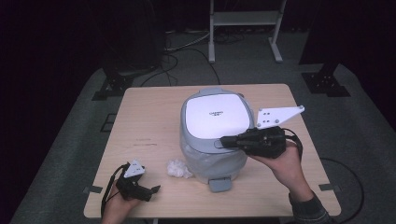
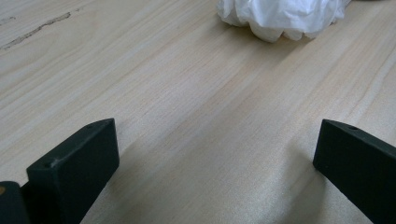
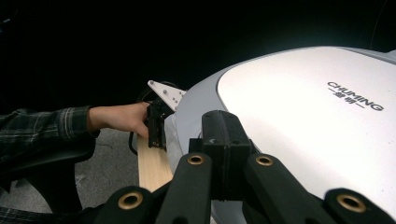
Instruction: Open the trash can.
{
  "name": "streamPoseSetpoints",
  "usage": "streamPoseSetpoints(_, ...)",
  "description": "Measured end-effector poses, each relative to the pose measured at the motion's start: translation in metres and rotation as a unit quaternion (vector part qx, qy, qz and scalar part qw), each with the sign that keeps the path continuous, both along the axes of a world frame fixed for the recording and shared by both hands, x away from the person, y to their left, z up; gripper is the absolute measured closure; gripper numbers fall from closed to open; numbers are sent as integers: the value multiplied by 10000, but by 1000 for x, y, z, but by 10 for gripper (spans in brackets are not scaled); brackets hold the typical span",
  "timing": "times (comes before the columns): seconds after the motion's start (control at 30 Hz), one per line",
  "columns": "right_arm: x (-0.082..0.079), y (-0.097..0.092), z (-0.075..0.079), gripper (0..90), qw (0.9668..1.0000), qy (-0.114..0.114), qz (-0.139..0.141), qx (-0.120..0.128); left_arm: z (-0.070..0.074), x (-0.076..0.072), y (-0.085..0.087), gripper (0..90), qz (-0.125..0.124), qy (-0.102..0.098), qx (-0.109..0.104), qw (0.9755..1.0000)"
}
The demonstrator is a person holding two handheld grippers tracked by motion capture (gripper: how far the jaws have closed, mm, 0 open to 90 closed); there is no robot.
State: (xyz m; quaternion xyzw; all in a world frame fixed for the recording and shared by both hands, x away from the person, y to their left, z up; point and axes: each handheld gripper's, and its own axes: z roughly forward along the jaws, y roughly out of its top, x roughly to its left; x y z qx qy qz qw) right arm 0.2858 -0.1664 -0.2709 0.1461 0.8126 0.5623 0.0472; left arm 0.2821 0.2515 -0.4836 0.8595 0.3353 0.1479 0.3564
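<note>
A grey bin (image 1: 205,163) with a white lid (image 1: 215,114) stands mid-table, a clear bag liner showing under its rim. My right gripper (image 1: 224,141) is shut, its tips at the lid's front edge by a small grey tab. The right gripper view has the closed jaws (image 3: 224,140) lying against the lid (image 3: 317,126), nothing between them. A crumpled white tissue (image 1: 179,169) lies left of the bin. My left gripper (image 1: 152,190) rests low at the table's front left, open. In the left gripper view, its jaws (image 2: 215,154) stand wide over bare wood, with the tissue (image 2: 280,16) ahead.
A grey foot pedal (image 1: 219,184) juts from the bin's base toward the front edge. The wooden table (image 1: 149,121) sits on grey carpet. A white frame (image 1: 245,18) and black stands with cables are on the floor behind.
</note>
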Motion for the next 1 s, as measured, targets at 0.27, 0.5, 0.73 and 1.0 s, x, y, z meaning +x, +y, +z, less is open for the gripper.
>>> streamPoseSetpoints(0.27,-3,1,0,900,9999,-58,-52,-132,0,0,0,0,-1,-2,-3,10000)
streamPoseSetpoints(0.5,-5,1,1,900,9996,-199,-143,-168,0,0,0,0,-2,0,-7,10000)
streamPoseSetpoints(0.73,-6,-10,6,817,9993,-250,-275,18,0,0,0,0,-5,-1,-7,10000)
streamPoseSetpoints(1.0,-8,-30,10,611,9969,-356,-697,20,0,0,0,0,-4,-1,-7,10000)
